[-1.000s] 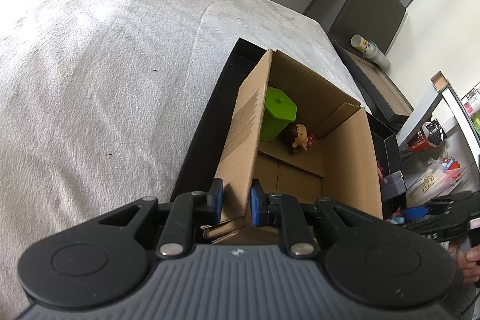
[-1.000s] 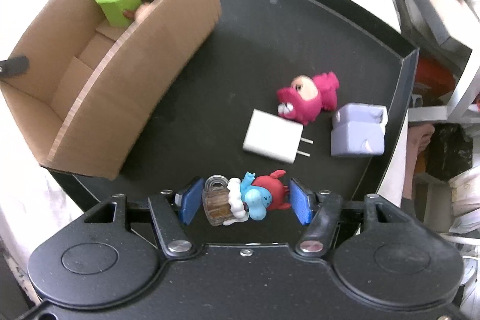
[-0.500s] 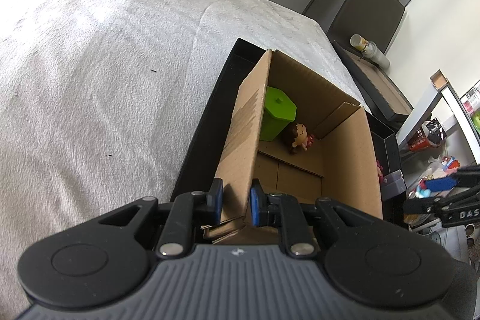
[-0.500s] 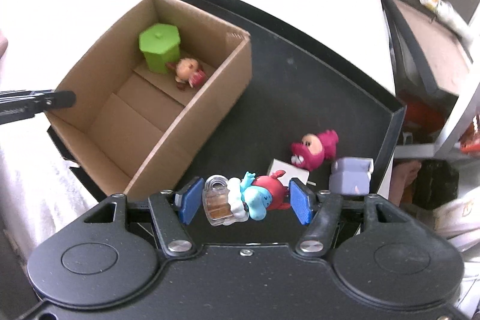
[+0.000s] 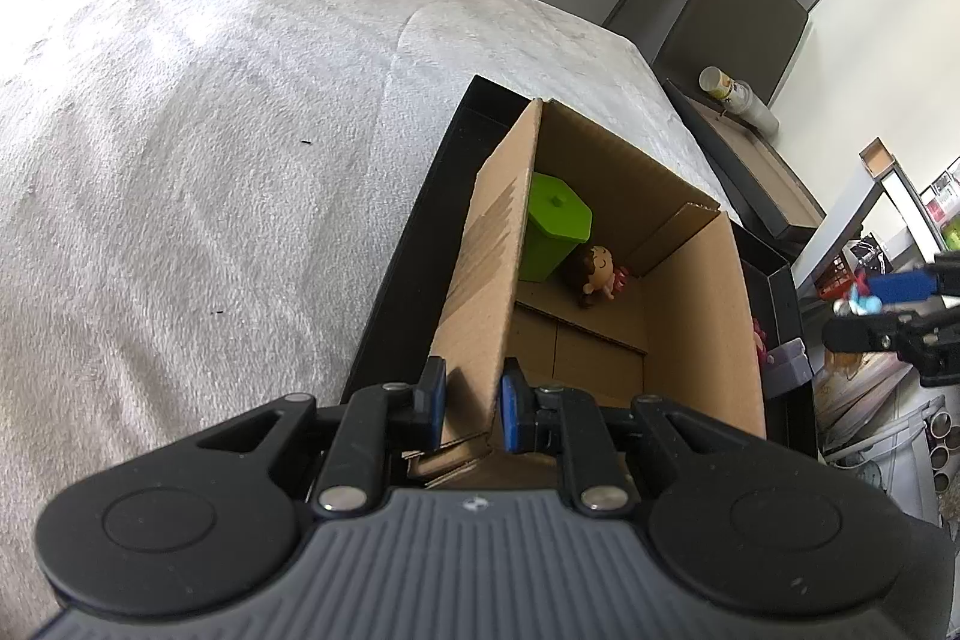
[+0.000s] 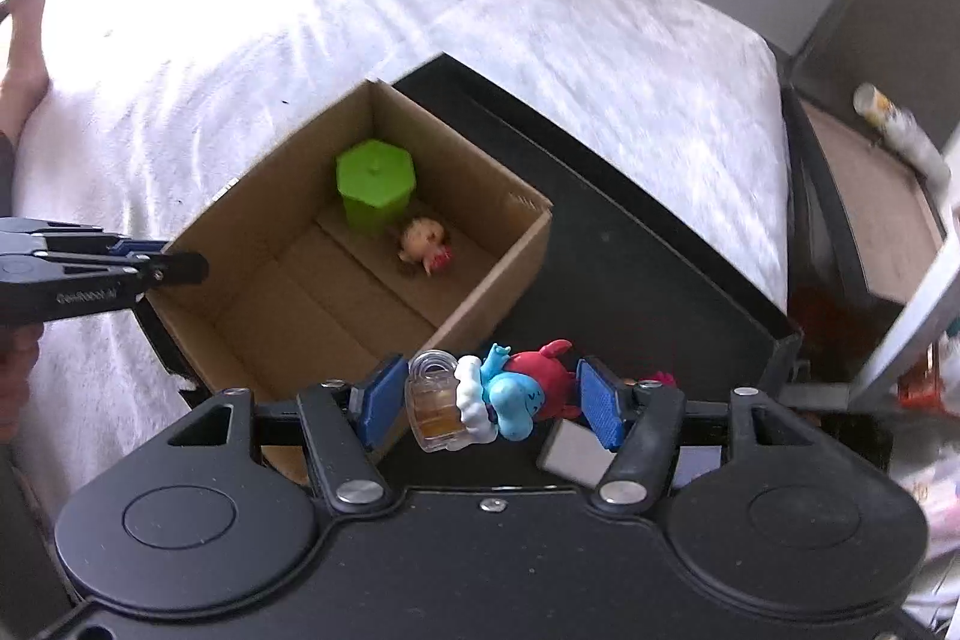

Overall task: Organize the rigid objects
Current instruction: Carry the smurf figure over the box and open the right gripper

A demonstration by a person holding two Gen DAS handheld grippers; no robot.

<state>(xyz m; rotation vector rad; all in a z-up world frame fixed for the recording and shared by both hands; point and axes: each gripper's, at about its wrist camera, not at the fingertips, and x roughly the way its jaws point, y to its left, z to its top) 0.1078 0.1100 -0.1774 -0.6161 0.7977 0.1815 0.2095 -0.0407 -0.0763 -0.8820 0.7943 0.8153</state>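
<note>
An open cardboard box [image 6: 498, 280] stands on a black tray [image 6: 630, 268]. A green lidded pot [image 6: 375, 184] and a small doll [image 6: 423, 244] lie in its far end. My left gripper [image 5: 471, 400] is shut on the box's near wall, and it also shows in the right wrist view, where the left gripper [image 6: 174, 262] sits at the box's left corner. My right gripper [image 6: 489, 400] is shut on a blue figurine [image 6: 516, 391] with a red cap and a clear mug. It hangs above the tray, just off the box's near right corner.
On the tray below the right gripper lie a white charger [image 6: 573, 454], a pink toy [image 6: 663, 377] and a lilac block [image 5: 792, 361]. The tray rests on a white blanket [image 6: 540, 16]. A low table [image 6: 870, 220] with a tube stands to the right. A person's hand [image 6: 24, 40] rests at far left.
My right gripper has risen with the blue figurine and swung toward the box, rolling as it went. The left gripper has kept its hold on the box wall.
</note>
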